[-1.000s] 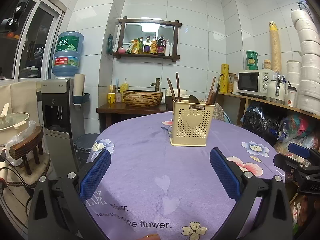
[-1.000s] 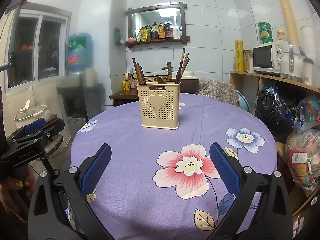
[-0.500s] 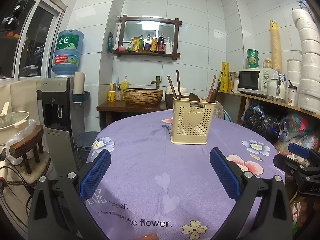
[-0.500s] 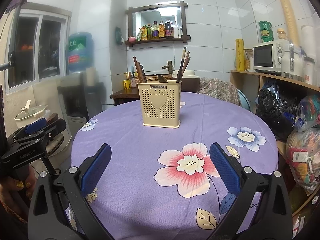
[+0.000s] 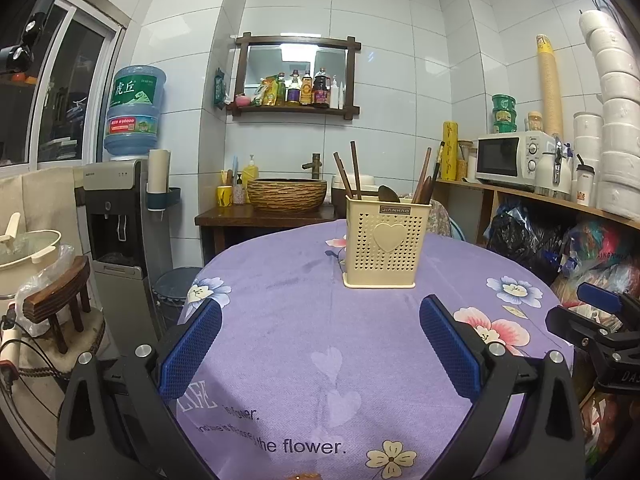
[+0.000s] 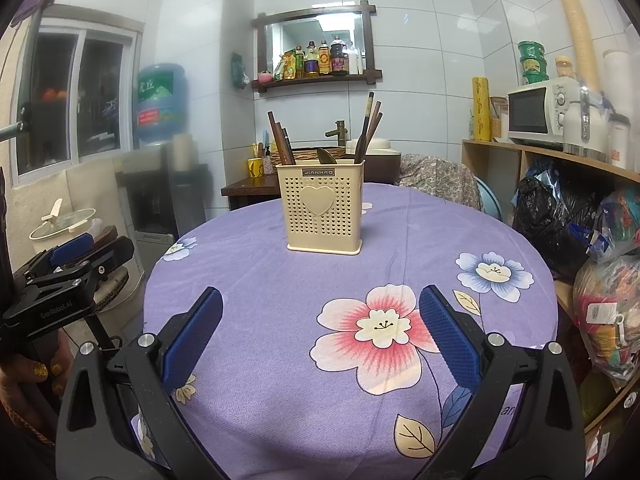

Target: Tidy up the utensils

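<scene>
My left gripper [image 5: 320, 336] and right gripper [image 6: 320, 332] both gape wide, empty. The caddy [image 6: 323, 206] stands mid-table, well ahead, chopsticks [image 6: 367, 128] upright inside. I'd approach from above, pinching one stick high.
</scene>
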